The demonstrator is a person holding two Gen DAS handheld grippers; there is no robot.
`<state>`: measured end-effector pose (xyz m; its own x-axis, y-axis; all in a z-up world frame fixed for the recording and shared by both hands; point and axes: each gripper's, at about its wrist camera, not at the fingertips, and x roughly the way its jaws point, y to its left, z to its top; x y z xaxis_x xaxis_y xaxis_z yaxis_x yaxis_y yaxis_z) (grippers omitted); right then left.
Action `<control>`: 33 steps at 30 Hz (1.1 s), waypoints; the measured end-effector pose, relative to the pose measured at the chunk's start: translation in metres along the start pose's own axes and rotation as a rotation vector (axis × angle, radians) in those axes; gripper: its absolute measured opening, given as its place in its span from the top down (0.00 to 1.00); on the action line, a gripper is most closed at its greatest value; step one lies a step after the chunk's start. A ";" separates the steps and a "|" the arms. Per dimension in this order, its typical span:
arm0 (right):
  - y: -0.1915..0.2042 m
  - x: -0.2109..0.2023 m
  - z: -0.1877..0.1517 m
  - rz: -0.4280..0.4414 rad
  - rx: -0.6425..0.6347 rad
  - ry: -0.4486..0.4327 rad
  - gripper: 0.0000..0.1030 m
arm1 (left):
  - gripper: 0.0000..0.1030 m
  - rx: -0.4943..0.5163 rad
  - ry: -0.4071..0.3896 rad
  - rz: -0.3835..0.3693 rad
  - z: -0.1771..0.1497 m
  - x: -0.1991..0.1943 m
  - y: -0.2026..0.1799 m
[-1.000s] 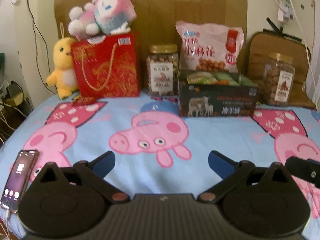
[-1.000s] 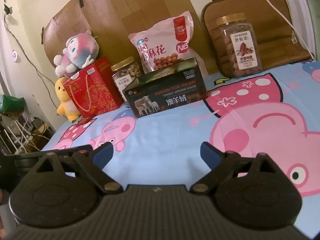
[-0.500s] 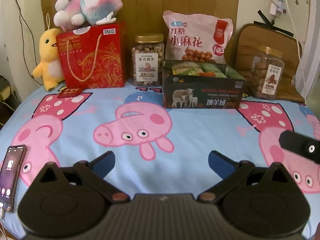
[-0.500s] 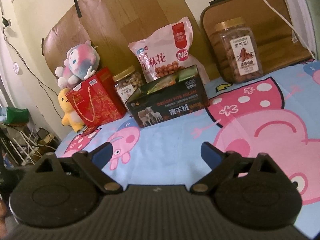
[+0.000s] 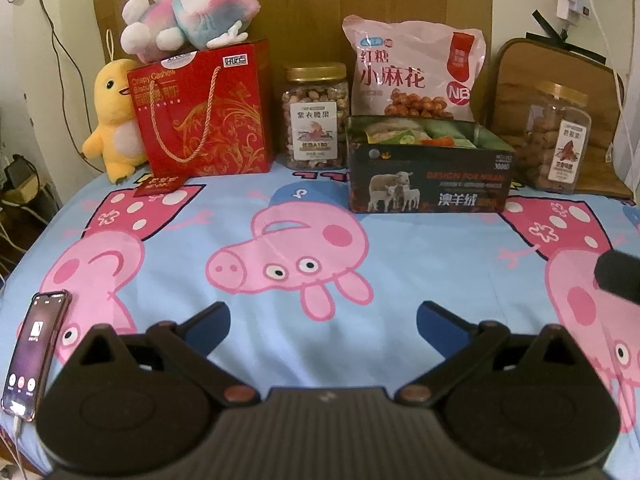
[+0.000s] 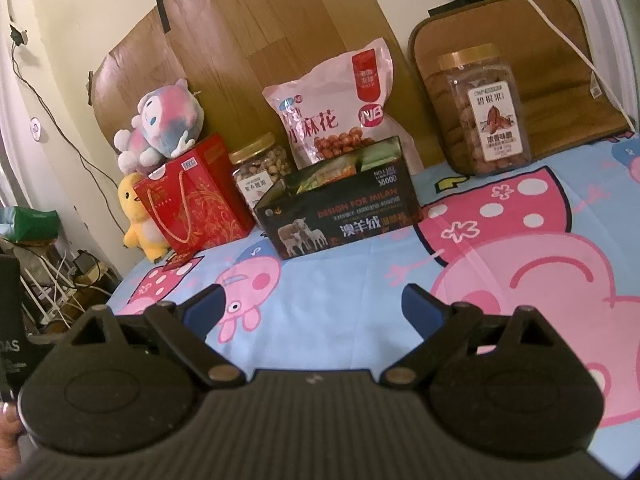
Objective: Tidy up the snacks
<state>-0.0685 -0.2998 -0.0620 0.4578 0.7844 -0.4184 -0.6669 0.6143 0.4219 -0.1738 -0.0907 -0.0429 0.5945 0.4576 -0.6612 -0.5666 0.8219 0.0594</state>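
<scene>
Left gripper (image 5: pixel 323 322) low over blue cartoon-pig bedsheet (image 5: pixel 280 208), blue-tipped fingers (image 5: pixel 210 322) spread wide, nothing between. Right gripper (image 6: pixel 310 306) likewise wide, nothing held.

Snacks in row along wooden headboard (image 5: pixel 312 8):
- red gift bag with gold rope handle (image 5: pixel 204 112), pink-blue plush (image 5: pixel 188 12) lying on top
- gold-lidded clear jar of nuts (image 5: pixel 315 118), just beside bag
- dark open box with sheep picture (image 5: pixel 428 170), packets inside
- pink snack pouch (image 5: pixel 416 68) upright behind box
- second nut jar (image 5: pixel 554 140) far right, apart from others

Yellow plush chick (image 5: pixel 110 120) left of bag. Smartphone (image 5: pixel 36 354) near sheet's left edge, screen lit.
</scene>
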 end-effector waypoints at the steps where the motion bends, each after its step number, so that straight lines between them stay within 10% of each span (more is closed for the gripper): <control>1: 0.000 -0.001 -0.001 -0.001 0.002 -0.005 0.06 | 0.00 -0.002 -0.004 -0.005 -0.001 0.000 0.000; 33: 0.003 0.002 -0.007 -0.015 -0.030 0.008 0.10 | 0.00 -0.020 0.007 -0.025 -0.006 0.004 0.003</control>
<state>-0.0737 -0.2968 -0.0666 0.4636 0.7742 -0.4310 -0.6770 0.6233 0.3914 -0.1770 -0.0885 -0.0499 0.6042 0.4347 -0.6678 -0.5630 0.8260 0.0283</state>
